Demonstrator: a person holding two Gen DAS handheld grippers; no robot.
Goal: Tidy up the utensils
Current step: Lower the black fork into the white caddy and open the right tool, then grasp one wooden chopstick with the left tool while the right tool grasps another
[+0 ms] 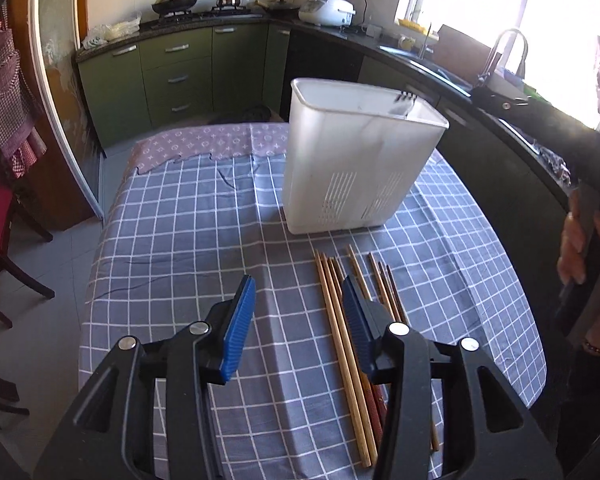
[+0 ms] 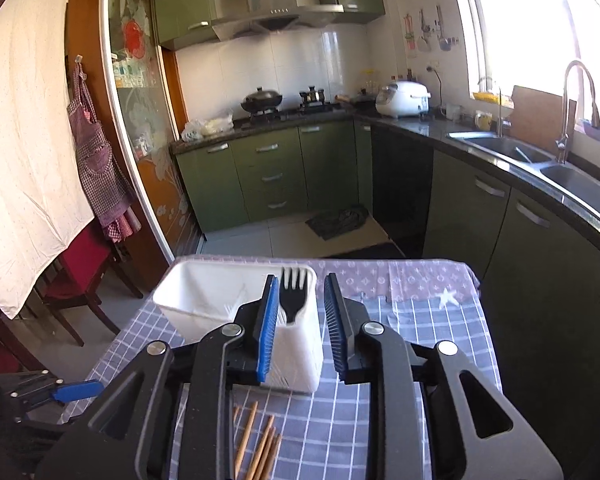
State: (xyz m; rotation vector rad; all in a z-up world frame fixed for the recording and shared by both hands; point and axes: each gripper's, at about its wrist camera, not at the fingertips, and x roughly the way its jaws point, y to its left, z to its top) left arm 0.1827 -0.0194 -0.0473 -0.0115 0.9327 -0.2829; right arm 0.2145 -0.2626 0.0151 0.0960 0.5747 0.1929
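Seven chopsticks [image 1: 342, 332] — one fork [image 2: 293, 296], one holder [image 1: 352, 168]

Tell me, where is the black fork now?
The black fork stands tines up in the right end of the white holder, seen between the open jaws in the right wrist view, beyond the chopsticks.

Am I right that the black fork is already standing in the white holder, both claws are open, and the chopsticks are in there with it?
Not quite: the chopsticks still lie on the checked tablecloth in front of the white holder, as the left wrist view shows. The black fork does stand in it, and the left claw and right claw are both open.
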